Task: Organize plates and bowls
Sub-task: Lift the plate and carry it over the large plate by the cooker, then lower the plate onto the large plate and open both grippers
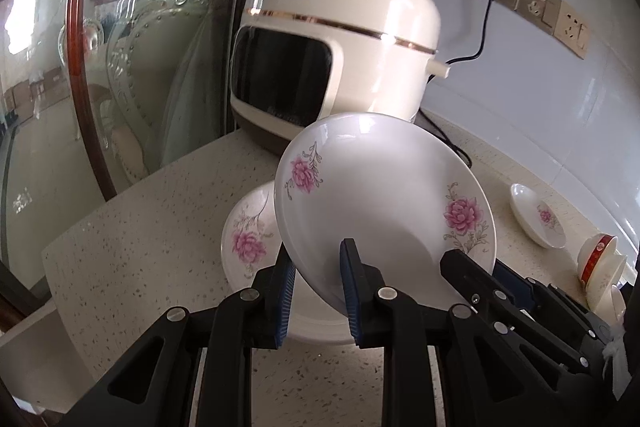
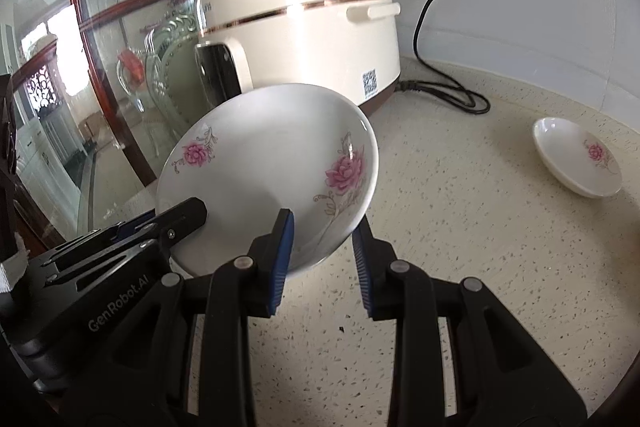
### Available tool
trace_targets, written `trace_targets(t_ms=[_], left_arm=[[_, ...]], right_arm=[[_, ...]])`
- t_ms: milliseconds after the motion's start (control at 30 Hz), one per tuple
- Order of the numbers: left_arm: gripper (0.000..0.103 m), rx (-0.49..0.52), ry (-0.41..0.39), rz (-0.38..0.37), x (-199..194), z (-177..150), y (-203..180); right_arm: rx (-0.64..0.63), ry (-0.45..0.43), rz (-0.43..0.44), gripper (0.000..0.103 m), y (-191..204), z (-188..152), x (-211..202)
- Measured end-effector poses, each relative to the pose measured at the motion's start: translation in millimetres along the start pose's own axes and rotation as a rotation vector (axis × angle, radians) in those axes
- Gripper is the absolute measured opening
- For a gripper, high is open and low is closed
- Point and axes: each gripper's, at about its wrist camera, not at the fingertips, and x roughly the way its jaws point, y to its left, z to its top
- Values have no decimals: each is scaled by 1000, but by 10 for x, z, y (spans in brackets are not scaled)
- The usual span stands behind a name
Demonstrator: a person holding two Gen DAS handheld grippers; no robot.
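I hold a white plate with pink flowers [image 1: 380, 187] tilted in the air in front of the rice cooker, gripped from both sides. My left gripper [image 1: 318, 283] is shut on its near rim, one blue pad inside the plate and one behind it. My right gripper [image 2: 322, 259] is shut on the same plate [image 2: 272, 155] at the lower right rim. Each gripper also shows in the other's view, the right one [image 1: 460, 267] and the left one [image 2: 188, 215]. A second flowered plate [image 1: 248, 239] lies flat on the counter just under the held one.
A cream rice cooker [image 1: 336, 47] stands at the back, its black cord [image 2: 440, 91] trailing over the speckled counter [image 2: 460, 247] to wall sockets [image 1: 532, 3]. A small flowered dish [image 2: 576, 157] sits to the right. Red-banded bowls [image 1: 600, 267] are stacked at far right. A glass door [image 1: 120, 67] borders the counter's left.
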Motion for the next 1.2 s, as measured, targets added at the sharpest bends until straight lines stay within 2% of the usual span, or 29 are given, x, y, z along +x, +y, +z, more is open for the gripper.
trace_targets(t_ms=[400, 800, 1200], left_arm=[[19, -42, 31, 31, 75, -12, 182], [19, -89, 46, 64, 97, -45, 416], [19, -88, 45, 82, 137, -68, 467]], right_arm=[[-54, 75, 21, 33, 151, -46, 212], [-163, 117, 34, 35, 397, -12, 402], [-248, 143, -17, 45, 495, -23, 538]])
